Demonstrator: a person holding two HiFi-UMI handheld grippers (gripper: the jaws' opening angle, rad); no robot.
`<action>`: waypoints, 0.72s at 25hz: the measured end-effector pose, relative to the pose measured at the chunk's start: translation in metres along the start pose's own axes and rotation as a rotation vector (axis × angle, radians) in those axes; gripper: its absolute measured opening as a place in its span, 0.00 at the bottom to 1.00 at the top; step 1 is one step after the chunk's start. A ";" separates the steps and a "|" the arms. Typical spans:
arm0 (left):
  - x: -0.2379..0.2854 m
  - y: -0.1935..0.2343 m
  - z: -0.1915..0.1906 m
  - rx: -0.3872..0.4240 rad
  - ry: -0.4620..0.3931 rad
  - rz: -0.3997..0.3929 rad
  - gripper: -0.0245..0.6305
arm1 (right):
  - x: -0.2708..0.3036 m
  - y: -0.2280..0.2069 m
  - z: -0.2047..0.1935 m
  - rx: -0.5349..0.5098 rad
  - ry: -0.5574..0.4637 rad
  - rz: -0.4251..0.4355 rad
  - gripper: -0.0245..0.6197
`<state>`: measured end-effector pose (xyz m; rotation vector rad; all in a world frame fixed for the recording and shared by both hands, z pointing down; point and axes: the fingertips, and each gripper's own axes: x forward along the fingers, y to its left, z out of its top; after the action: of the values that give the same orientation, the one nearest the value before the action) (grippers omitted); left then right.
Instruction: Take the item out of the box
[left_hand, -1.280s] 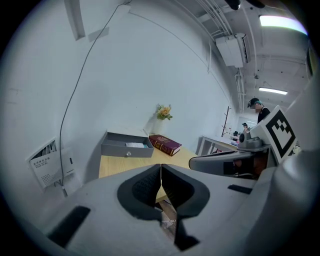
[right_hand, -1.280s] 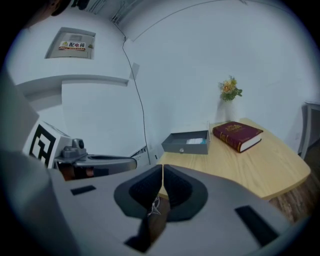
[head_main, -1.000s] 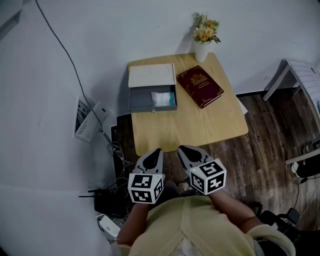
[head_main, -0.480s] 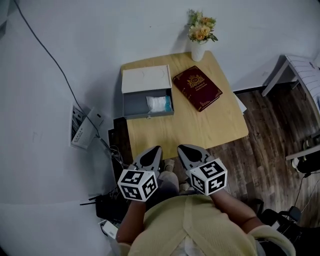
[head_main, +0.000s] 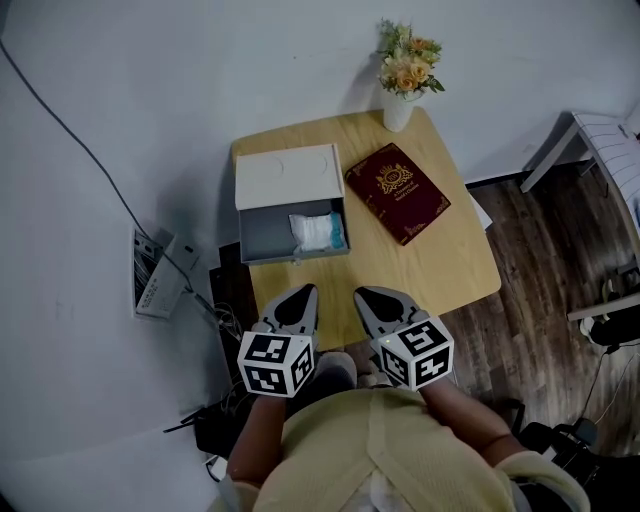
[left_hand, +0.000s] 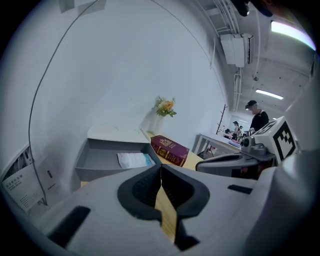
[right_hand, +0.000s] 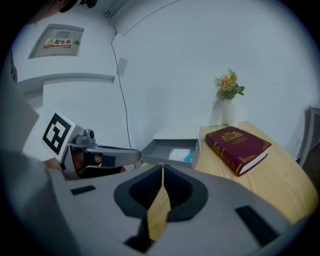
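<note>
An open grey box (head_main: 268, 227) with its white lid (head_main: 286, 175) folded back sits at the far left of a small wooden table (head_main: 420, 270). Inside it lies a white and blue packet (head_main: 317, 231), also seen as the packet (left_hand: 134, 160) in the left gripper view and the packet (right_hand: 179, 154) in the right gripper view. My left gripper (head_main: 299, 297) and right gripper (head_main: 368, 297) hover side by side over the table's near edge, short of the box. Both are shut and hold nothing. The left gripper (left_hand: 161, 168) points at the box (left_hand: 107, 156).
A dark red book (head_main: 397, 192) lies right of the box, and a white vase of flowers (head_main: 401, 85) stands at the table's back edge. Cables and a power strip (head_main: 150, 285) lie on the floor at left. White furniture (head_main: 590, 140) stands at right.
Both grippers have moved forward, from in front of the table to over its near edge. The box and packet now lie closer to them. Jaws stay shut.
</note>
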<state>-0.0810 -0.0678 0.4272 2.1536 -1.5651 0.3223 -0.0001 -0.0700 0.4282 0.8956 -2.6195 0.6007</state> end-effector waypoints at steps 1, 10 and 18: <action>0.005 0.004 0.003 0.002 0.002 -0.001 0.07 | 0.004 -0.003 0.003 0.002 0.000 -0.004 0.09; 0.043 0.034 0.032 0.034 0.035 -0.026 0.07 | 0.037 -0.026 0.020 0.032 0.025 -0.030 0.09; 0.067 0.053 0.045 0.058 0.081 -0.063 0.07 | 0.065 -0.033 0.030 0.036 0.068 -0.028 0.09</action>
<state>-0.1122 -0.1586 0.4291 2.2005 -1.4569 0.4337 -0.0325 -0.1413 0.4380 0.9047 -2.5397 0.6613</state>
